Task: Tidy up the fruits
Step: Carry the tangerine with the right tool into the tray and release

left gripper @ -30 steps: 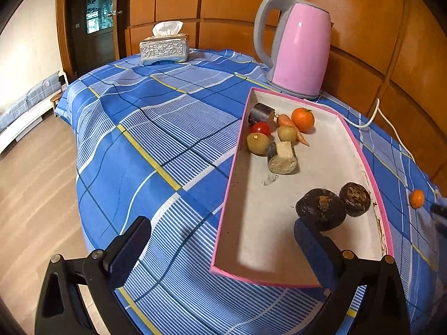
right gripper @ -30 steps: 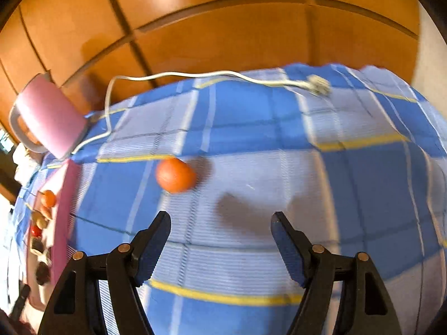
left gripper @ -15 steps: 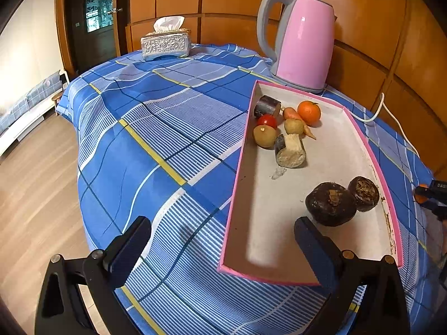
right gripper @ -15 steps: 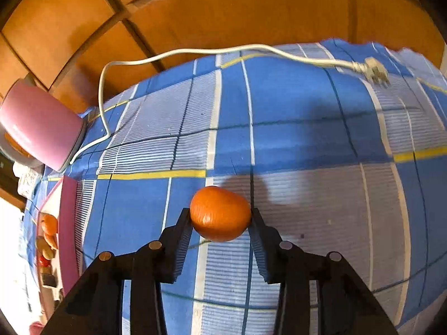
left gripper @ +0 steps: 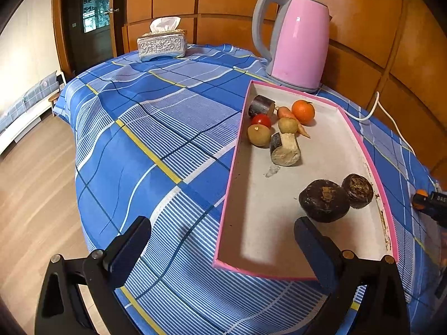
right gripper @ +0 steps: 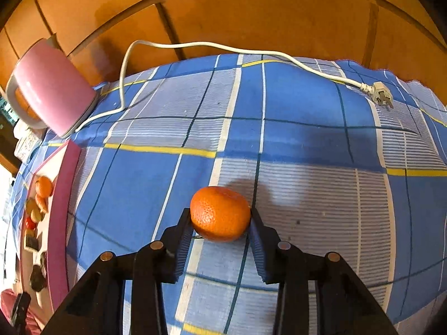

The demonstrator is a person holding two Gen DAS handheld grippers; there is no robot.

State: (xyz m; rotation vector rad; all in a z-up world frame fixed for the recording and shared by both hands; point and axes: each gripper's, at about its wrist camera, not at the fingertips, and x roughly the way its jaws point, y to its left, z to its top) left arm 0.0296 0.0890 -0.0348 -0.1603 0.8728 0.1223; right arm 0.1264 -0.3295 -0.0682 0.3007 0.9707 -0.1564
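I have the mandarin clamped in my right gripper, a little below the centre of the right wrist frame. Its skin is bright orange, finely pitted and slightly glossy, and both fingers press on its sides. My left gripper has its fingers wide apart and holds nothing, low in the left wrist frame. Above it lies the pink-rimmed tray with a second orange in its upper part and two dark fruits lower right. The surface is a blue checked cloth with yellow lines. A pink kettle stands at upper right, before orange wooden panels.
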